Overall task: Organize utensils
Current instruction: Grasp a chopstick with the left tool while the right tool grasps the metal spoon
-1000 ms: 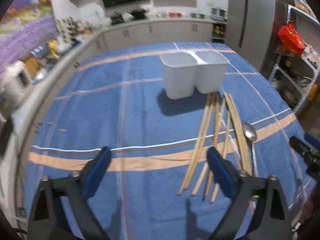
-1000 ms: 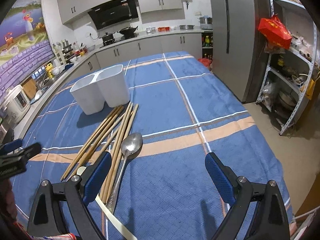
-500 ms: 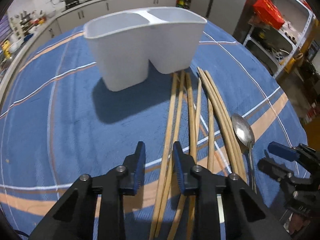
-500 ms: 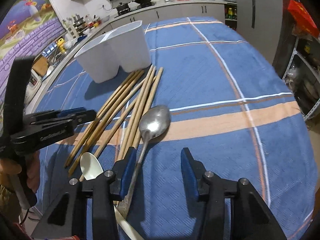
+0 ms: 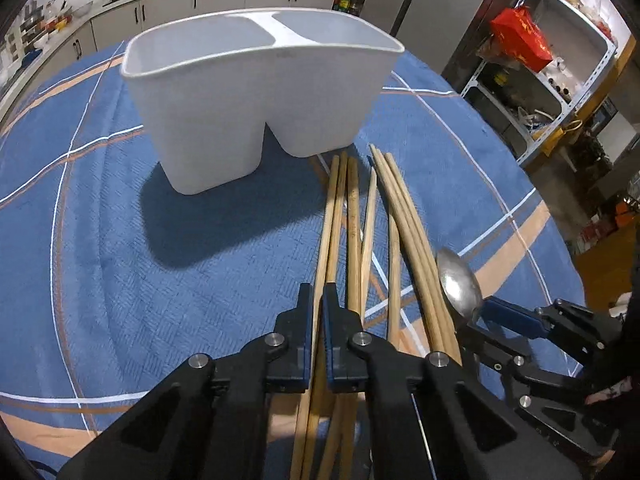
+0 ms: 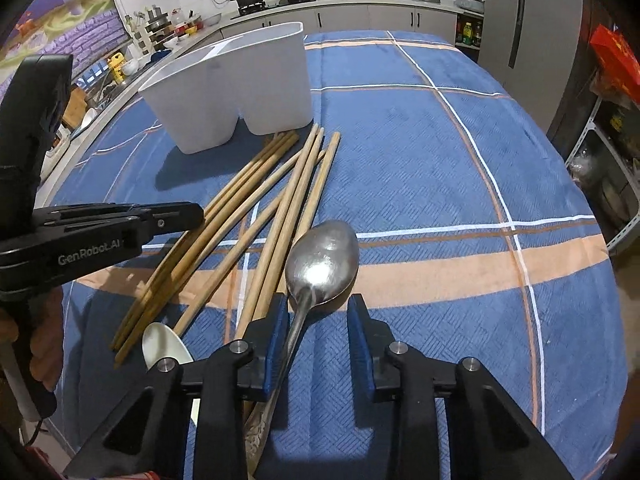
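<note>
A white two-compartment holder point(image 5: 256, 100) stands on the blue cloth; it also shows in the right wrist view point(image 6: 236, 80). Several wooden chopsticks point(image 5: 356, 216) lie fanned in front of it, also in the right wrist view point(image 6: 256, 208). My left gripper point(image 5: 318, 304) is shut on the leftmost chopstick point(image 5: 329, 224). A metal spoon point(image 6: 322, 264) lies to the right of the chopsticks. My right gripper point(image 6: 318, 312) is open, its fingers either side of the spoon's neck. A white spoon point(image 6: 164, 344) lies at the near left.
The blue cloth with orange and white stripes point(image 6: 440, 160) covers the table. Kitchen counters point(image 6: 340, 4) run behind. A fridge point(image 6: 528, 32) and metal shelving with a red bag point(image 5: 520, 40) stand to the right of the table.
My left gripper has moved forward and closed from part open onto one chopstick. My right gripper has moved forward to straddle the metal spoon's neck, its fingers staying apart.
</note>
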### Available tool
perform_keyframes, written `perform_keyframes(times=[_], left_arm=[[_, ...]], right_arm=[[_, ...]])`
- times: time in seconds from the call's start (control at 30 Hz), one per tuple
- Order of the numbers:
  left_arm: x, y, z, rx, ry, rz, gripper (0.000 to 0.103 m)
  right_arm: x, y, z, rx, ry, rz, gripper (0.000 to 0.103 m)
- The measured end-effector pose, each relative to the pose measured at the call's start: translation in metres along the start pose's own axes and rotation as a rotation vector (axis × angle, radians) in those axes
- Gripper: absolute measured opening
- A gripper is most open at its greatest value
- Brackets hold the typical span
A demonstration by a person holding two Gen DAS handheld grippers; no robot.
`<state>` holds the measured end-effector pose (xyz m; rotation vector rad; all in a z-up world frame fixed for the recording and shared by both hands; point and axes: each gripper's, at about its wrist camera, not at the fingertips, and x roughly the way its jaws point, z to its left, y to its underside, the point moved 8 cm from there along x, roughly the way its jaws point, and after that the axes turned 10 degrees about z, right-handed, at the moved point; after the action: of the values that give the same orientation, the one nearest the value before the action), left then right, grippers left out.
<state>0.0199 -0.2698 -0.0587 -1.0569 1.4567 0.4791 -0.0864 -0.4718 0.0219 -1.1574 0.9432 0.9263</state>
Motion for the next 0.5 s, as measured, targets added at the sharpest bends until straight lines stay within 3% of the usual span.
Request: perform_keyframes(times=[0.2, 0.43, 0.5], left_arm=[[0.0, -0.01, -0.011, 0.006, 0.03, -0.014, 0.005], [0.008, -0.018, -0.026, 0.092, -0.075, -0.022, 0.005], [0.012, -0.023, -0.027, 0.075, -0.086, -0.016, 0.0]], right_arm=[[0.0, -0.001, -0.002, 0.011, 0.0, 0.0, 0.033], [0.002, -0.001, -0.003, 0.014, 0.006, -0.007, 0.033], [0.002, -0.002, -0.003, 0.013, 0.009, -0.004, 0.032]])
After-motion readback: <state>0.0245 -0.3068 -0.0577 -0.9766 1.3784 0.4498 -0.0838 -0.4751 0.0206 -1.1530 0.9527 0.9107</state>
